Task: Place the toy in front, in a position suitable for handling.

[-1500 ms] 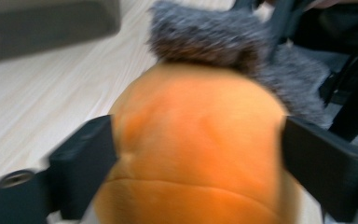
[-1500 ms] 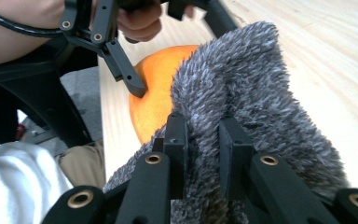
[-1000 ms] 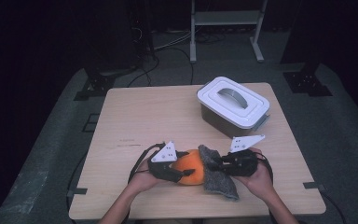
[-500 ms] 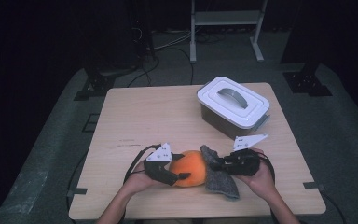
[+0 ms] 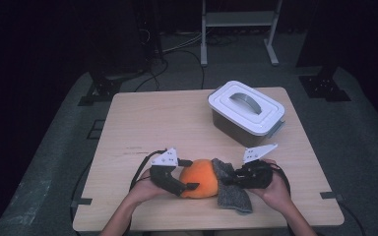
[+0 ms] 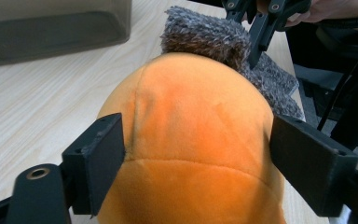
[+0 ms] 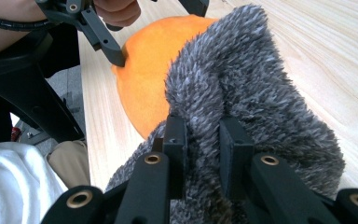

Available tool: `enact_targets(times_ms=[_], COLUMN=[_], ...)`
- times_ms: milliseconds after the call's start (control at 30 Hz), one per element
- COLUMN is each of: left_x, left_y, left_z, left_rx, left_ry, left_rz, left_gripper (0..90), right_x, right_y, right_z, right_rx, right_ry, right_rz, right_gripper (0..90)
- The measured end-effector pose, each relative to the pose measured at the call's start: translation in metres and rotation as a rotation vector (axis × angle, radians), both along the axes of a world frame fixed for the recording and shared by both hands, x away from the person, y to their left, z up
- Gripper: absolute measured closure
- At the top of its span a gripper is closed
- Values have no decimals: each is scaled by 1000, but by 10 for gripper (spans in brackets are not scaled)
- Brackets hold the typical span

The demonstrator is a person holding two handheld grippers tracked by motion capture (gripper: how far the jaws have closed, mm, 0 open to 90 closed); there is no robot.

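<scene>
Near the table's [image 5: 142,123] front edge: soft, light orange plush [image 5: 200,178]. Left hand-held gripper [image 6: 193,154] just opening, jaws flanking it loosely. Right hand-held gripper [image 7: 203,140] pinches its floppy grey fleece [image 7: 256,88]; grip the body mid-bulge.

Left gripper [image 5: 189,173] jaws have just been opening; right gripper [image 5: 225,178] clamped.

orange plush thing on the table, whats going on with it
A person works at the table with a gripper in each hand. The right gripper is pinching the grey fuzzy fabric attached to the orange plush. The left gripper straddles the plush; its jaws have just been opening. A lidded container sits behind.
</scene>
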State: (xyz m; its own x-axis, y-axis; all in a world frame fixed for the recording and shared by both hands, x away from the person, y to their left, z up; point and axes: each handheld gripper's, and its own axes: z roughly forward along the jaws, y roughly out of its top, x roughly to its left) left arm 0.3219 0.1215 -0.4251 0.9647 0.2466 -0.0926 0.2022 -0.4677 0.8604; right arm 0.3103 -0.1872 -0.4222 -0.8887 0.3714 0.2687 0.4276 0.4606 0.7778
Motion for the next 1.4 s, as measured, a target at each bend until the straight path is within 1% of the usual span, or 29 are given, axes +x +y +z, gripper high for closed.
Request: enact_targets(times_ms=[67, 100, 167, 233, 267, 300, 367, 400, 467, 533, 567, 633, 667, 733, 767, 833, 867, 900, 967, 1000, 1067, 1100, 1133, 1167, 1233, 1300, 1367, 1400], left_x=[-1, -2, -3, -4, -4, -5, -5, -5, -5, -5, -5, -5, -4, -3, -3, -3, -3, -3, -3, -3, -3, -3, -2, -2, 0, 0, 0, 0], left_y=[-1, -3, -7, -12, -14, -15, -14, -13, -11, -9, -7, -7, -6, -4, -3, -3, -3, -3, -4, -4, -4, -3, -3, -2, 1, 2, 1, 0], left_z=[0, -1, -1, 0, 1, 1, 2, 2, 5, 8, 8, 7, 5, 2, 2, 0, -1, -1, -2, -1, -1, -1, -1, -1, -1, -1, -1, 0], left_rx=[11, 10, 8, 9, 11, 15, 23, 23, 12, -10, -3, 19, 29, 41, 47, 71, 73, 69, 74, 80, 81, 82, 86, 80, 84, 79, 78, 83], left_ry=[-15, -22, -30, -42, -46, -48, -49, -50, -39, -28, -32, -33, -25, -14, -15, -20, -11, -10, -14, -16, -17, -19, -17, -13, -9, -4, -3, -12], left_rz=[-3, -9, -17, -24, -24, -24, -26, -27, -18, -21, -16, -7, -7, -8, -11, -10, -16, -21, -29, -29, -28, -29, -28, -21, -15, -12, -9, -11], left_gripper=[239, 254, 259, 258, 257, 251, 232, 221, 185, 141, 139, 139, 141, 186, 216, 233, 238, 241, 242, 243, 244, 244, 244, 244, 243, 243, 243, 243], right_x=[-2, -3, -6, -7, -7, -7, -6, -5, -3, -3, -3, -2, -2, -1, 0, 2, 3, 3, 3, 3, 3, 4, 5, 6, 9, 10, 10, 10], right_y=[-1, 0, 2, 8, 11, 14, 18, 17, 15, 10, 8, 3, 2, -1, -3, -5, -6, -5, -3, -2, 2, 2, 1, 0, -6, -11, -15, -15], right_z=[4, 7, 15, 21, 22, 22, 16, 14, 12, 11, 10, 9, 8, 6, 5, 3, 4, 8, 13, 15, 14, 11, 7, 5, 1, -4, -5, -3], right_rx=[-10, -3, 32, 56, 65, 60, 43, 47, 44, 41, 41, 41, 40, 24, 21, 17, 17, 29, 52, 61, 44, 38, 39, 38, 9, -16, -23, -17], right_ry=[-25, -41, -65, -82, -85, -86, -76, -64, -55, -48, -43, -35, -33, -27, -14, -2, -3, -13, -30, -34, -36, -29, -11, -3, 1, 20, 31, 23], right_rz=[-1, -5, 2, 8, 13, 20, 31, 31, 28, 21, 19, 10, 8, -2, -5, -15, -26, -30, -38, -31, -26, -24, -20, -23, -41, -56, -67, -66], right_gripper=[746, 747, 747, 747, 747, 747, 747, 748, 749, 749, 749, 749, 749, 748, 749, 749, 749, 749, 749, 748, 748, 748, 749, 749, 747, 746, 747, 747])
